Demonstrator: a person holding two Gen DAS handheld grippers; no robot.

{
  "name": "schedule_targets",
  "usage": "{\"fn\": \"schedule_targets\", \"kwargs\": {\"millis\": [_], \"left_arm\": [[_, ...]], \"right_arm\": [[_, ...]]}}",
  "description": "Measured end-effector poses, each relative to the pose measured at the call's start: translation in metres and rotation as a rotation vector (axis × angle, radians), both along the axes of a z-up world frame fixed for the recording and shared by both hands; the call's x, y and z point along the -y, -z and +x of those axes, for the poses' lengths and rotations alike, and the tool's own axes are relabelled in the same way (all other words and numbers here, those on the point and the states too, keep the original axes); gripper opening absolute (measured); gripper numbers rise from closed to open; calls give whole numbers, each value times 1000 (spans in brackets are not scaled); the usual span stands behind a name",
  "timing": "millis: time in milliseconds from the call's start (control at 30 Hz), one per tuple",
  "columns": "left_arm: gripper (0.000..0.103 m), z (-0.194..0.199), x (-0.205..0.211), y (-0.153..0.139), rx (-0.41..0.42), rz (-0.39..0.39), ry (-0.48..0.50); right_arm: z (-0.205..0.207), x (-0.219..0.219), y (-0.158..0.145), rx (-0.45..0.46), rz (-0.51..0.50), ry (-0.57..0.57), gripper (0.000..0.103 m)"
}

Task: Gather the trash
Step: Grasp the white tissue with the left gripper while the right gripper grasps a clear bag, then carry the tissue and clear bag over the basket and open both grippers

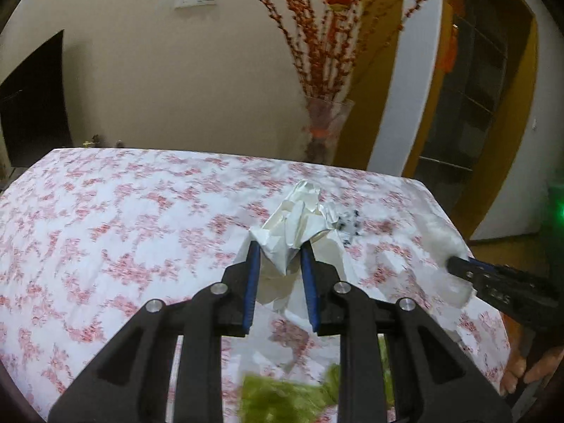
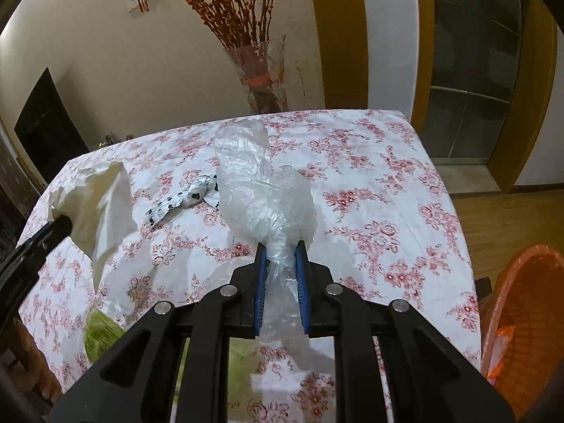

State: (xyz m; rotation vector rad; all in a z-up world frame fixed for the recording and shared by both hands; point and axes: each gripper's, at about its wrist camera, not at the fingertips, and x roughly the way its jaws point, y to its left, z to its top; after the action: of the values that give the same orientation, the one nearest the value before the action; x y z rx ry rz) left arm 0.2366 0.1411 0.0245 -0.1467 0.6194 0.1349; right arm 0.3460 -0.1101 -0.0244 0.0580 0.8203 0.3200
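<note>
My left gripper (image 1: 280,246) is shut on a crumpled white tissue (image 1: 292,225) and holds it above the floral tablecloth (image 1: 123,218); the tissue also shows in the right wrist view (image 2: 100,197). My right gripper (image 2: 282,250) is shut on a clear plastic bag (image 2: 261,194), lifted over the table; in the left wrist view the bag (image 1: 442,246) is a blur at the right. A white wrapper with black dots (image 2: 183,199) lies on the cloth between them. A green leafy scrap (image 2: 100,335) lies near the front edge.
An orange bin (image 2: 521,317) lined with a bag stands on the floor right of the table. A glass vase (image 2: 262,74) with red branches stands behind the table's far edge. Wooden floor and a glass door (image 2: 472,88) are at the right.
</note>
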Motion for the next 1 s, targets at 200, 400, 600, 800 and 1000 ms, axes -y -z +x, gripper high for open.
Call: {"fn": "schedule_targets", "kwargs": {"millis": [200,400,600,800,1000], "left_arm": [[24,-5,-6,-11,16,0,-37],[24,-7,5,-19,26,3,-24],[24,-9,21,-30,40,-3,0],[24,-11,48,-43,62,-14,47],[24,-8,89,-52,78,-20,128]], "right_arm": [[-8,3,-8,15,-1,-5,16],[-18,14,-19,38,9,-2,16],[-35,31,-34,71,34,5,16],[-54,54,-49,105,61,19,16],[-72,89,-60,137,103,55,16]]}}
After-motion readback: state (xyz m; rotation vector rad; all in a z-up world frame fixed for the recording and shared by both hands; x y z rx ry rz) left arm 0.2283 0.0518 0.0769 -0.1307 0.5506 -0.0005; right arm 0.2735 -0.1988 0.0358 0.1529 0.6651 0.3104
